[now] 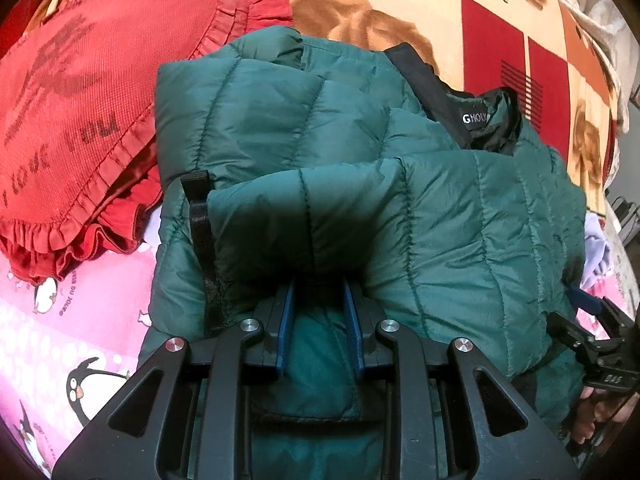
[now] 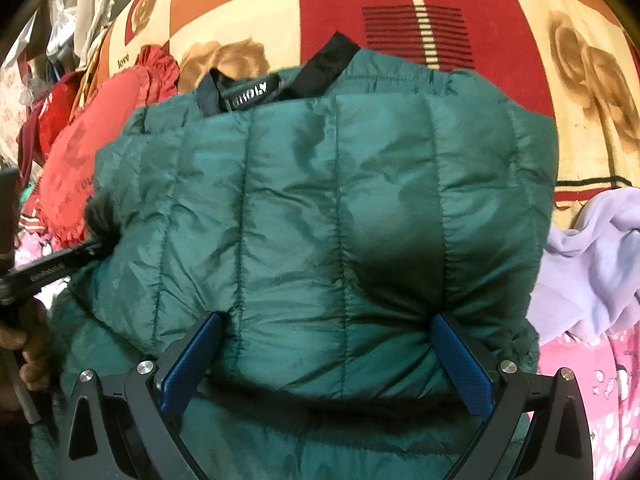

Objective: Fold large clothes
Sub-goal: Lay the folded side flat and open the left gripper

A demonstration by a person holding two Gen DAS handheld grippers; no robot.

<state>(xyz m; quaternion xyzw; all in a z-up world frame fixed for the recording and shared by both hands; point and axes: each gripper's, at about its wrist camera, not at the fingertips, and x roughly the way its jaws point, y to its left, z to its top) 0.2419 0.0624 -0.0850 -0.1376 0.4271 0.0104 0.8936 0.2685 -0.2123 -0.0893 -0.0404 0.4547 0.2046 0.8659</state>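
A dark green quilted puffer jacket (image 1: 360, 184) lies folded on the bed, its black collar label facing up; it also fills the right wrist view (image 2: 320, 220). My left gripper (image 1: 320, 292) has its blue pads partly closed, with the tips under the edge of a folded sleeve. My right gripper (image 2: 326, 328) is spread wide, its blue pads on either side of the jacket's thick folded edge. The right gripper also shows at the jacket's right side in the left wrist view (image 1: 592, 312).
A red frilled heart pillow (image 1: 92, 120) lies left of the jacket. A red, orange and cream blanket (image 2: 400, 0) lies beyond it. A lilac cloth (image 2: 588, 256) lies at the right. A pink penguin sheet (image 1: 80, 340) covers the near bed.
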